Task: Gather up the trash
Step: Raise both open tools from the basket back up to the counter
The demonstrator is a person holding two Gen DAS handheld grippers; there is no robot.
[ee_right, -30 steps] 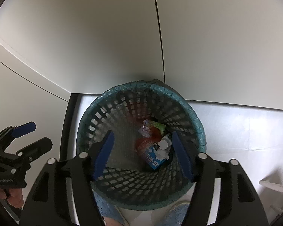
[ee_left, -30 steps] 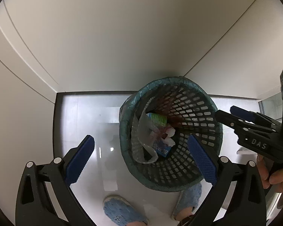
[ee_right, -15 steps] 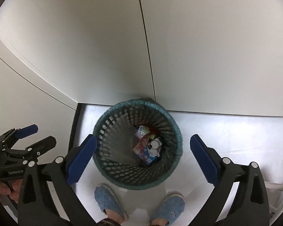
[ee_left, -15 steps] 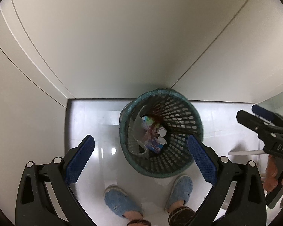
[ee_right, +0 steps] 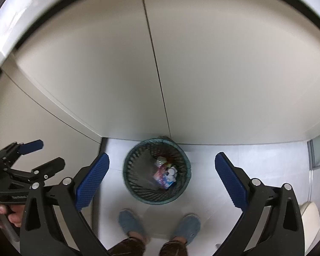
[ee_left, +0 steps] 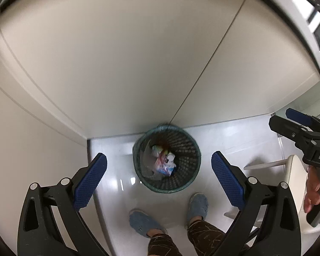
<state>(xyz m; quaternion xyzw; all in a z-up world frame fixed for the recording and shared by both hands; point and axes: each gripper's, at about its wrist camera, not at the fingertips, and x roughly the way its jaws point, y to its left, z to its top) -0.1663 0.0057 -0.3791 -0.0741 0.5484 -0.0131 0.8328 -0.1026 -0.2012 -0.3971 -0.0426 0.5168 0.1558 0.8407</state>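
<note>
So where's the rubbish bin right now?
The bin stands on the white floor against the wall, just ahead of the person's blue shoes, centred in both views.

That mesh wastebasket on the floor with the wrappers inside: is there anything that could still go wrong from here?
Possibly. The mesh wastebasket stands just ahead of the person's blue slippers, so a step forward could tip it. Its clear liner bag looks slumped to one side, so the wrappers might slip outside it on lifting. Both hand-held grippers are open and empty, well above the basket, so nothing steadies it.
</note>
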